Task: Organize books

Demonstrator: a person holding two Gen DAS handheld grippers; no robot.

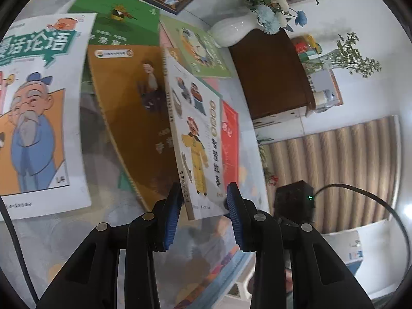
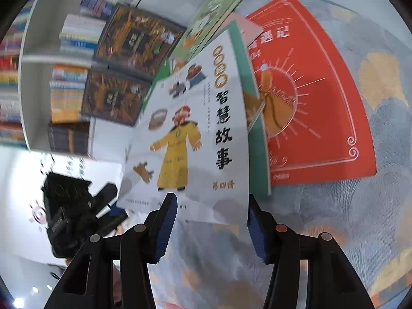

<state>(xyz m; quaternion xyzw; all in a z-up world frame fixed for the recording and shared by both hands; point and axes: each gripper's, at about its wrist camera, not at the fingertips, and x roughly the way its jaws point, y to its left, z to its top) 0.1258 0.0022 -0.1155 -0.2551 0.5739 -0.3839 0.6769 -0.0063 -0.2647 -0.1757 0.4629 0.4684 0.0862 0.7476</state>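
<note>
Patterned blue-grey tablecloth (image 2: 373, 206) covers my table, bookshelves (image 2: 69, 59) behind. My left gripper (image 1: 203, 206) and right gripper (image 2: 212, 216) both gape wide around the tilted white yellow-robed-figure book (image 2: 195, 128), beside the red book (image 2: 309, 90).

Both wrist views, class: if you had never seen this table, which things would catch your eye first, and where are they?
First, the white book with the yellow-robed figure, tilted up off the table, its near edge between the fingers of both the left gripper and the right gripper. Next, the bright red book lying flat to its right, and the white book with a bearded cartoon sage far left.
</note>
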